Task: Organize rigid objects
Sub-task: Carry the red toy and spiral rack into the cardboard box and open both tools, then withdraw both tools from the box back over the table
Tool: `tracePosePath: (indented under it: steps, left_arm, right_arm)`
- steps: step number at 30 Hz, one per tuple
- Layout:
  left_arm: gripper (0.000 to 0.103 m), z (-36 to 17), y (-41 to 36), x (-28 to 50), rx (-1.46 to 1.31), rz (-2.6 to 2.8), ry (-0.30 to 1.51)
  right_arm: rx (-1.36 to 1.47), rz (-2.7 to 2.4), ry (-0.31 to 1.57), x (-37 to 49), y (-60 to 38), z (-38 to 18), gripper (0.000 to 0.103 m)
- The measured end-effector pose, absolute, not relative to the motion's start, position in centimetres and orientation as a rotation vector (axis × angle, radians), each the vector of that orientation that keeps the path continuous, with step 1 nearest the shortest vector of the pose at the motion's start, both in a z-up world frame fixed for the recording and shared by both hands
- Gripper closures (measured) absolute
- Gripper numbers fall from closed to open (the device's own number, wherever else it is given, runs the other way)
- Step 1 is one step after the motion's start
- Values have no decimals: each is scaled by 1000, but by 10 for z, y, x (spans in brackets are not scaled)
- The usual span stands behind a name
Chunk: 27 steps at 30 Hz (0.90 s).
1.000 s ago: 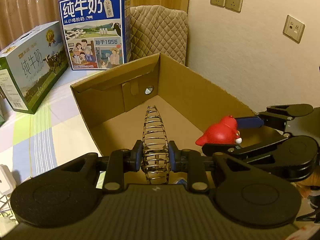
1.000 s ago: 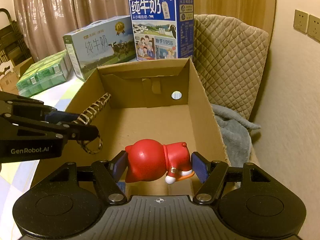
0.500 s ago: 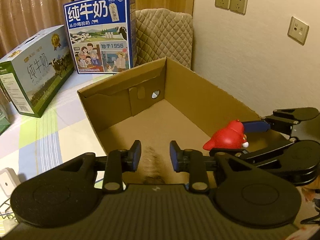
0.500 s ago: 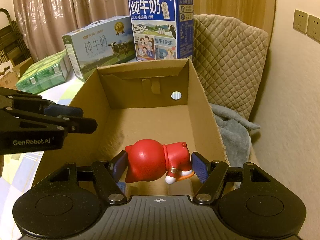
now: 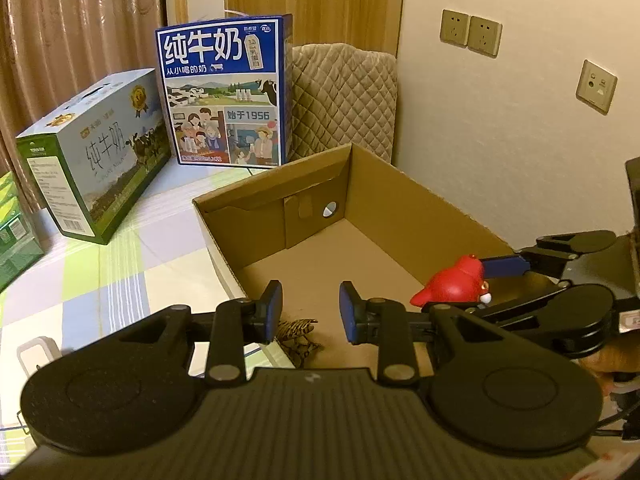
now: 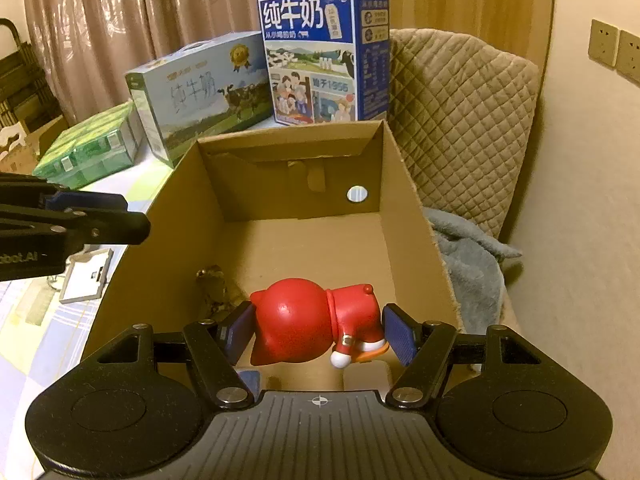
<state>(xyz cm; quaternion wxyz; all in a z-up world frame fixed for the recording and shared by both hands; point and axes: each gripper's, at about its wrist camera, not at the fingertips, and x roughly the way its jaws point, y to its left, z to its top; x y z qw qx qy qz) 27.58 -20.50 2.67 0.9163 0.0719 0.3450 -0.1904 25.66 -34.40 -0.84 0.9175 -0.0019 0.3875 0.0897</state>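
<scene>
An open cardboard box [image 5: 400, 208] [image 6: 408, 200] stands on the bed. My left gripper [image 5: 311, 312] is open and empty above the box's near left corner. The wire spring object [image 5: 298, 336] lies on the box floor below it, and shows in the right wrist view [image 6: 214, 284] by the left wall. My right gripper [image 6: 318, 330] is shut on a red toy figure [image 6: 316, 326], held sideways over the box's near end. The figure also shows in the left wrist view [image 5: 456, 286], between the right gripper's fingers [image 5: 504, 266].
A blue milk carton box [image 5: 224, 92] and a green-and-white milk box [image 5: 96, 152] stand behind the cardboard box. A quilted cushion [image 6: 460, 120] and a grey blanket [image 6: 472, 264] lie to its right. A small white device [image 6: 86, 276] lies on the checked sheet.
My left gripper opened and let go of the wire spring object, which dropped to the box floor. The left gripper drew back and up. The right gripper kept still with the red figure.
</scene>
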Motion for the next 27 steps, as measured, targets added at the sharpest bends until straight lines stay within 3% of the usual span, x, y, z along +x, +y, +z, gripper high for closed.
tracePosePath:
  steps: [13, 27]
  left_arm:
    - [77, 26, -191, 271, 136, -381, 716]
    - [77, 27, -157, 255, 90, -352, 727]
  right_arm:
    - [-30, 170, 833, 268, -334, -16, 37]
    - [32, 180, 683, 256, -333, 18, 36]
